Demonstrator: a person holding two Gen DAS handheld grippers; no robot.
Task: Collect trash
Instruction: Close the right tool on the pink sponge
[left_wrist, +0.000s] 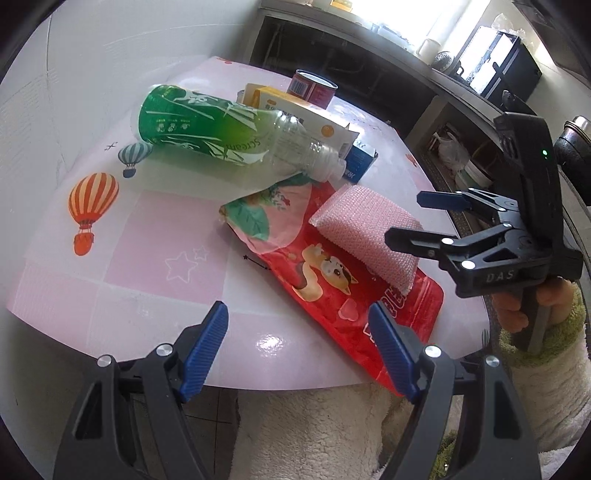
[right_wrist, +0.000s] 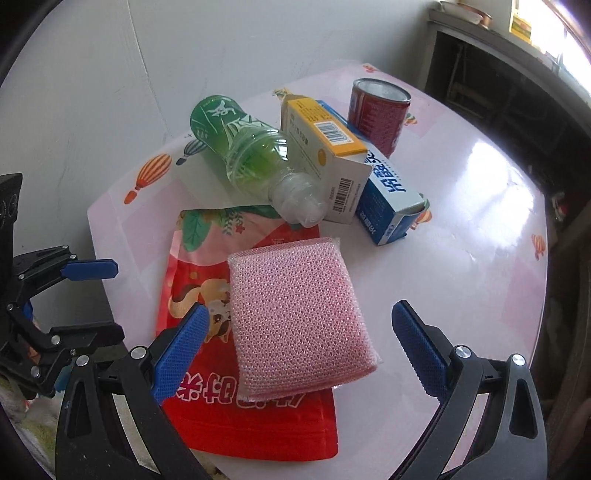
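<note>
Pink sponge (right_wrist: 301, 317) between wide-open right tool (right_wrist: 299, 343)

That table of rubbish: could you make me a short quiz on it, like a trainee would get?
1. True or false: the pink sponge lies on the red pouch.
2. What does the green bottle point its neck towards: A the pouch, B the red can?
3. Are the right tongs holding anything?

Key: 1 true. 2 A. 3 No, they are open and empty.
</note>
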